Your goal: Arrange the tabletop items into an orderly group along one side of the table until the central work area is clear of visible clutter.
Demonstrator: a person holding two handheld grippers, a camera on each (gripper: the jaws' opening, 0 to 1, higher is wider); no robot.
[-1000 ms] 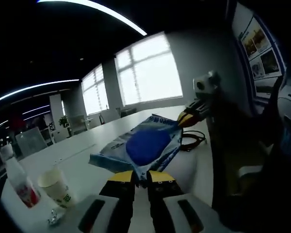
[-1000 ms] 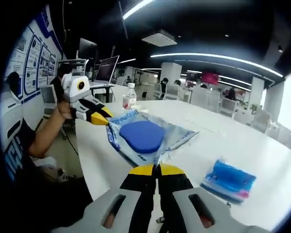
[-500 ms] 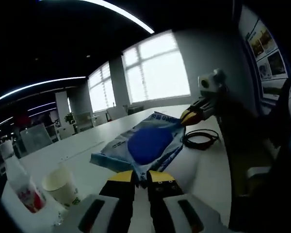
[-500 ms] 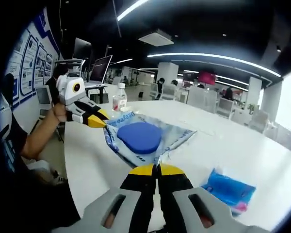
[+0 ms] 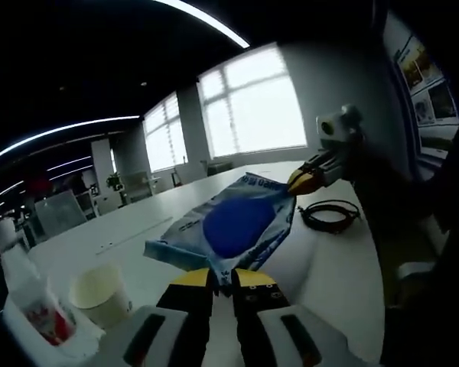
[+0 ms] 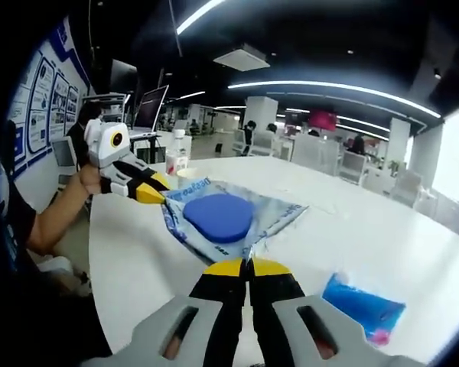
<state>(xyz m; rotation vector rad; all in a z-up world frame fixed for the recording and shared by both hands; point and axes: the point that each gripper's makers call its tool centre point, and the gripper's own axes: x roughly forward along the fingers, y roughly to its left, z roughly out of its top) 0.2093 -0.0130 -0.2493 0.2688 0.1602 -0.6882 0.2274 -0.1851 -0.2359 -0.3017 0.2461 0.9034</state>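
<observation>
A clear plastic bag with blue print [image 5: 229, 229] holds a round blue pad and hangs stretched above the white table [image 5: 138, 245]. My left gripper [image 5: 222, 277] is shut on its near corner, and my right gripper [image 5: 300, 182] pinches the far corner. In the right gripper view the same bag [image 6: 218, 218] spreads between my right gripper [image 6: 246, 267], shut on its near edge, and the left gripper [image 6: 159, 194] at its far corner.
A paper cup [image 5: 101, 294] and a plastic bottle with a red label [image 5: 34, 306] stand at the left. A coiled black cable [image 5: 330, 214] lies near the table's edge. A blue packet [image 6: 363, 306] lies on the table [image 6: 382, 245] at the right.
Both grippers have carried the stretched bag across the table; the cup and bottle now sit closer at the left, and the blue packet has slid lower in the right gripper view.
</observation>
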